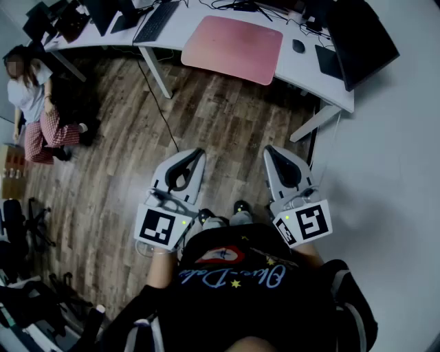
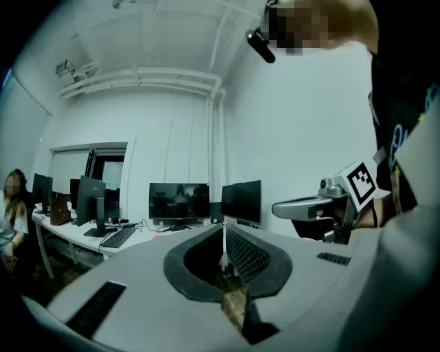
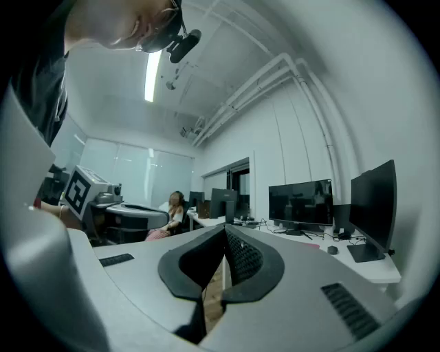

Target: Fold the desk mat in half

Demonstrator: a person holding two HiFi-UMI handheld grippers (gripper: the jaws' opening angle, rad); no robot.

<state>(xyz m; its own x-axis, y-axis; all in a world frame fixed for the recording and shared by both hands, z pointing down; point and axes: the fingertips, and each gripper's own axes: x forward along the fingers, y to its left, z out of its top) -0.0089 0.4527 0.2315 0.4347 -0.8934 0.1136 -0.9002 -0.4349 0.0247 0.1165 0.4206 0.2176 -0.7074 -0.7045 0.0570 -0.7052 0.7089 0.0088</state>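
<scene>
Desk mat [image 1: 232, 48], pink, lies flat and unfolded on the white worktop [image 1: 302, 69] at the far side of the head view. Its near edge runs close along the worktop's front edge, and all its rounded corners show. A keyboard [image 1: 157, 20] sits just left of it and a mouse [image 1: 298, 46] just right, w/ a dark monitor [image 1: 361, 38] beyond the mouse.

We hold both grippers well short of the worktop, over wood floor [image 1: 220, 117], approx. level and pointing toward the mat. Left gripper [image 1: 195, 154]: jaws closed together, nothing btwn them; its own view shows the tips meeting. Right gripper [image 1: 271, 150]: same, jaws pressed together, holding nothing. The two sit side by side, apart from each other, w/ our shoes [image 1: 221, 213] below btwn them.

A wide stretch of floor lies btwn us and the worktop. A worktop leg [image 1: 157, 72] and a thin cable [image 1: 163, 117] cross it on the left. A person [image 1: 31, 96] sits far left, well apart from us. A white wall [image 1: 392, 172] bounds the right side.
</scene>
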